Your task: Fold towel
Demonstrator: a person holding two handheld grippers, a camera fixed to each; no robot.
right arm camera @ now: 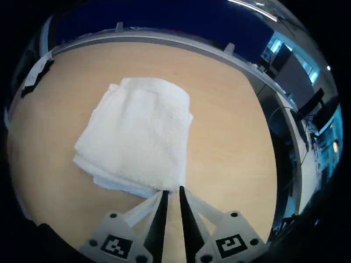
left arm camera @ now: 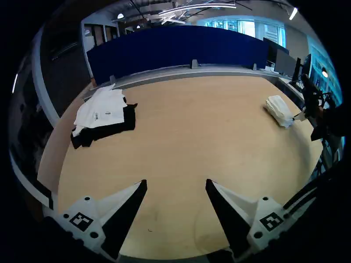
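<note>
Towel (right arm camera: 136,131): was white terry cloth, thick nubby pile, rough and matt; table (left arm camera: 197,131): had a pale wood-look top, smooth, with a faint satin sheen; left tool (left arm camera: 175,182) and right tool (right arm camera: 173,191): were smooth white plastic with matt black inner faces; clothes pile (left arm camera: 103,114): was thin white and black cloth, matt; partition (left arm camera: 175,48): looked dark blue, cloth-like, matt.

we read no words or numbers. the label (left arm camera: 106,113) on the white garment (left arm camera: 97,105) is blurred; left gripper (left arm camera: 175,185) and right gripper (right arm camera: 172,190) bear only patterned markers (left arm camera: 81,220).
</note>
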